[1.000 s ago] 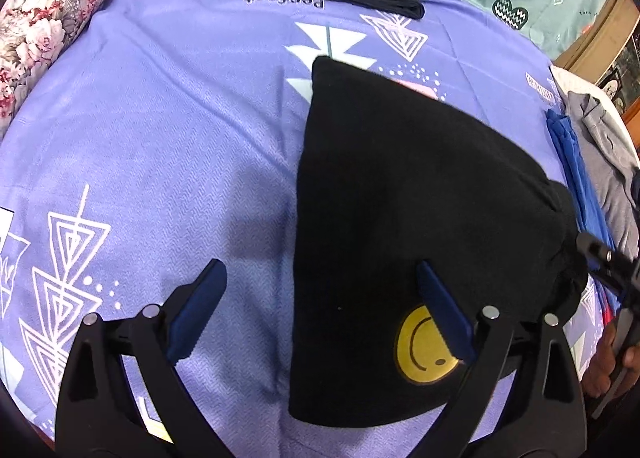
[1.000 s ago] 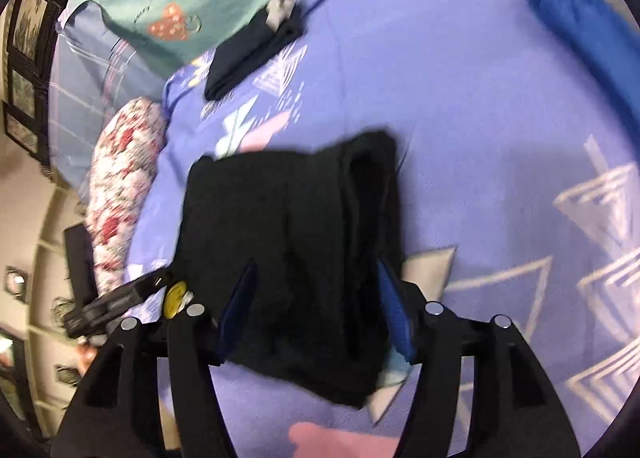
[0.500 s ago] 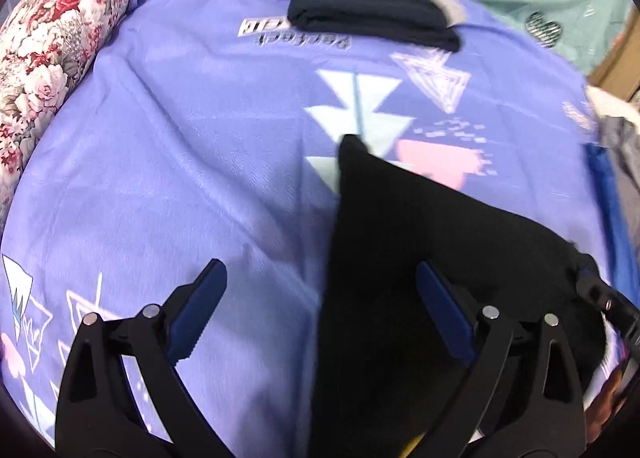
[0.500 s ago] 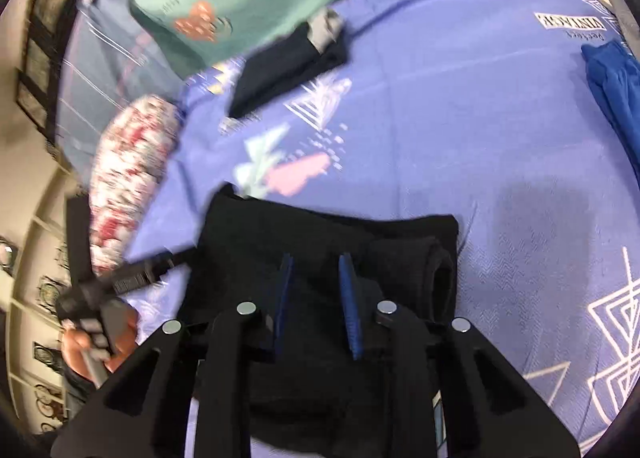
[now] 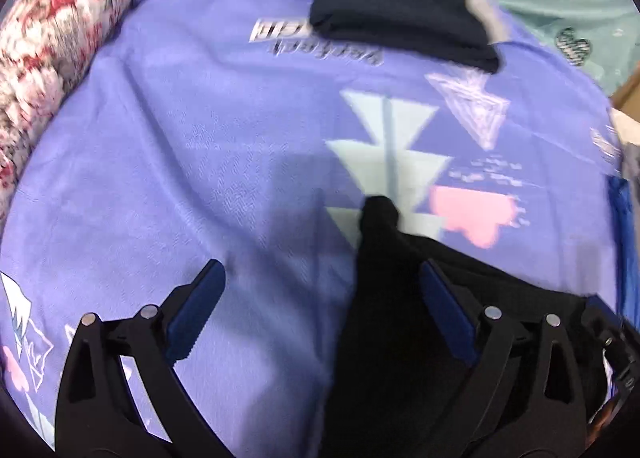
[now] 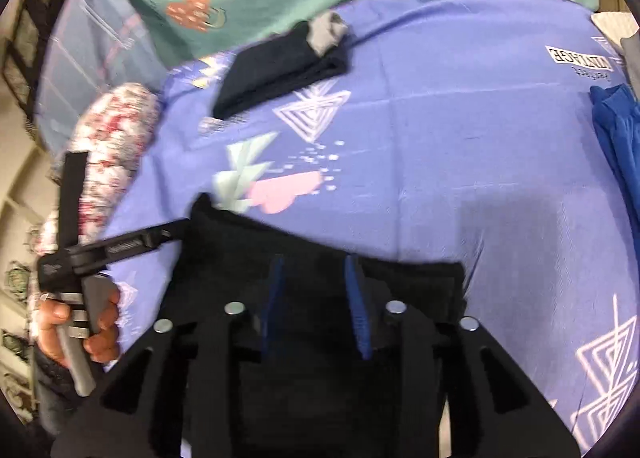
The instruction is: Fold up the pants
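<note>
Purple patterned bedsheet (image 6: 420, 162) holds black pants (image 6: 320, 258), folded into a bundle.

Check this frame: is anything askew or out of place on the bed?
Nothing is spilled or damaged. The black pants have one corner poking up in a point, so their fold is uneven. The other folded dark garment lies neat.

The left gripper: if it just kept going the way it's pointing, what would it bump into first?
Probably the purple bedsheet. The left gripper, fingers wide apart, aims down at bare sheet, with the black pants' left edge just inside its right finger, so it might graze that; depth is unclear.
</note>
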The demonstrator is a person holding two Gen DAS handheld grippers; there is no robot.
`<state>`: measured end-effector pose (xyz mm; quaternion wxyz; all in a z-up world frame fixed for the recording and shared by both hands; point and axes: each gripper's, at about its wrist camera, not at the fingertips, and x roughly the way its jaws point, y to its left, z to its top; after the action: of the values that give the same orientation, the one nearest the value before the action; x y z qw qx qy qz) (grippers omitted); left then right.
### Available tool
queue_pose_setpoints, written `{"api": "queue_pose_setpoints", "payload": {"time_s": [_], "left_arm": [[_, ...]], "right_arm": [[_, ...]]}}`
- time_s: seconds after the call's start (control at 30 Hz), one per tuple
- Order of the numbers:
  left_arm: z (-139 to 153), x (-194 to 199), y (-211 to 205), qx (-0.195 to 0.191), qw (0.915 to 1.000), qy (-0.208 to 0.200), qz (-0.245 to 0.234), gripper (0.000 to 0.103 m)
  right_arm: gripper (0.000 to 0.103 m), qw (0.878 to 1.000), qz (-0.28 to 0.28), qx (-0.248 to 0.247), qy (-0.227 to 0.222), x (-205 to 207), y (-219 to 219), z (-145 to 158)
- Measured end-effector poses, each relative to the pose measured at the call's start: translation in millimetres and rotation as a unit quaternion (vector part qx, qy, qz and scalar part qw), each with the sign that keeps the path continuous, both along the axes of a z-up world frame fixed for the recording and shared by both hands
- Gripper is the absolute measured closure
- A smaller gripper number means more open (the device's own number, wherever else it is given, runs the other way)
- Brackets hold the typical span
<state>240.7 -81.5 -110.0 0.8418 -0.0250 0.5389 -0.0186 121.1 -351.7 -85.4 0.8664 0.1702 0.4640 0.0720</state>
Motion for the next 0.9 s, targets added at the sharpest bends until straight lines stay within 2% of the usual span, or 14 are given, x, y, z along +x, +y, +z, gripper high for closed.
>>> {"api": "queue_pose_setpoints", "payload": {"time_s": [0.07, 0.13, 0.2, 0.23, 0.27, 0.33, 0.37, 0.47, 0.53, 0.6, 0.7, 0.8, 0.9], "left_arm": [[-11.7, 6.7, 1.4, -0.009, 0.9996, 0.025, 0.005, 0.003], [-4.1, -2.2, -3.7, 0.014, 0.9998, 0.012, -0.004, 0.004], [5.2, -13.9, -5.6, 0.015, 0.9997, 0.003, -0.016, 0.004], [12.4, -24.9, -3.6, -0.001, 0.9997, 0.001, -0.022, 0.004], [17.1, -34.2, -1.2, -0.017, 0.9995, 0.000, -0.026, 0.004], [25.5, -58.9, 5.1, -0.043, 0.9985, -0.008, -0.032, 0.004], [26.8, -78.3, 8.9, -0.051, 0.9979, -0.010, -0.039, 0.004], [19.7, -113.7, 8.8, -0.049, 0.9977, -0.009, -0.046, 0.004], [1.2, -125.7, 9.4, -0.024, 0.9994, 0.004, -0.025, 0.003], [-3.9, -130.9, 6.9, -0.029, 0.9994, 0.000, -0.016, 0.003], [4.8, -132.3, 8.6, -0.045, 0.9988, 0.011, -0.017, 0.004], [18.4, -131.4, 15.1, -0.064, 0.9974, 0.004, -0.033, 0.004], [25.4, -125.9, 14.4, -0.085, 0.9951, 0.006, -0.049, 0.004]], "right_arm": [[0.072, 1.000, -0.005, 0.016, 0.013, 5.9, -6.1, -11.0], [0.072, 1.000, -0.002, 0.022, 0.008, 1.0, -7.7, -3.6], [0.065, 0.999, 0.010, 0.038, -0.003, -13.6, -9.6, 9.3], [0.059, 0.999, 0.020, 0.048, -0.009, -21.8, -10.2, 14.7], [0.058, 0.997, 0.037, 0.059, -0.018, -35.3, -9.7, 21.2], [0.056, 0.997, 0.062, 0.046, -0.025, -58.4, -0.9, 27.7], [0.052, 0.996, 0.072, 0.042, -0.024, -70.0, 1.8, 28.2], [0.045, 0.995, 0.094, 0.028, -0.011, -105.4, 7.8, 14.5], [0.045, 0.996, 0.092, 0.007, -0.013, -115.8, 9.4, 5.0], [0.044, 0.995, 0.091, 0.015, -0.020, -119.6, 9.0, 5.0], [0.037, 0.995, 0.079, 0.061, -0.021, -119.6, 0.5, 17.2], [0.021, 0.993, 0.059, 0.089, -0.040, -126.0, -16.0, 31.9], [0.019, 0.994, 0.024, 0.101, -0.044, -129.5, -38.7, 33.1]]}}
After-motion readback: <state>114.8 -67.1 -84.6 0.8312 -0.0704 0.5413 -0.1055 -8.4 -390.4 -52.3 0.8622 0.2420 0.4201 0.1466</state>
